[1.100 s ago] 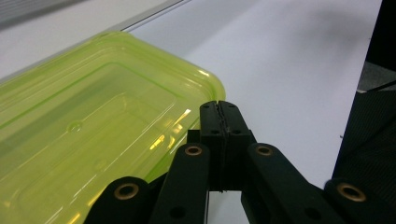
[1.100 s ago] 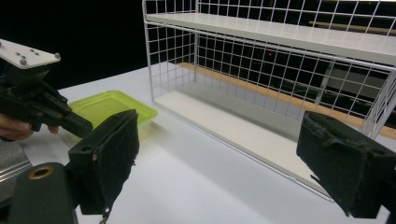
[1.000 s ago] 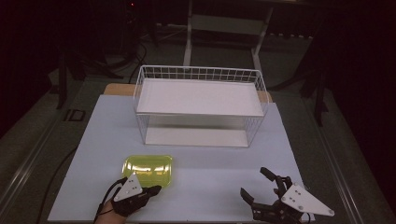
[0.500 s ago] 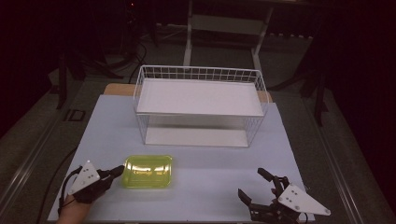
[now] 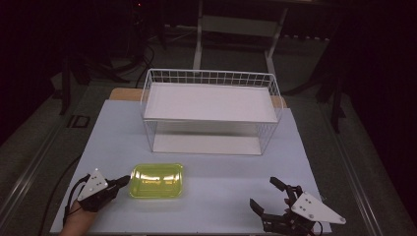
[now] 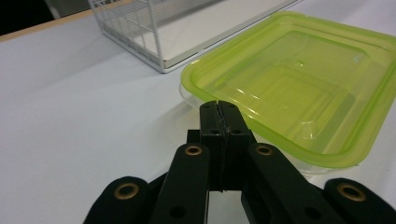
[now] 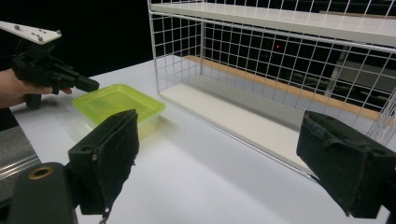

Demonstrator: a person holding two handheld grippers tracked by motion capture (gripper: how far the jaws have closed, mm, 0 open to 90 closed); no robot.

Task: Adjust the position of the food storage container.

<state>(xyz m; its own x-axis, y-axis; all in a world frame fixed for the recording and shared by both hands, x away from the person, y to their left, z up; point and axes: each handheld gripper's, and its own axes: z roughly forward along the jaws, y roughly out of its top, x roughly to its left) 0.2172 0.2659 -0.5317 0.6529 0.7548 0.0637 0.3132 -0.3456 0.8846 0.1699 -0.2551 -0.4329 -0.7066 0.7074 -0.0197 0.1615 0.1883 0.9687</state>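
Container (image 5: 156,180), translucent lime-green with lid, meets closed left tongs (image 5: 127,180); right tongs (image 5: 268,195) gape.

In the left gripper view the green container (image 6: 299,88) runs off the right edge, its far corner cut. The right gripper (image 5: 273,196) is clipped at the high view's bottom edge — its hand unseen. The wire rack (image 7: 280,70) overruns the right gripper view's top and right.

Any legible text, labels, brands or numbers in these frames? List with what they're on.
None legible. The yellow-green container lid carries embossed shapes, no readable lettering. The white wire rack, the table and the grey plates on both grippers bear no print. A dark mark on the floor left of the table is too small to read.
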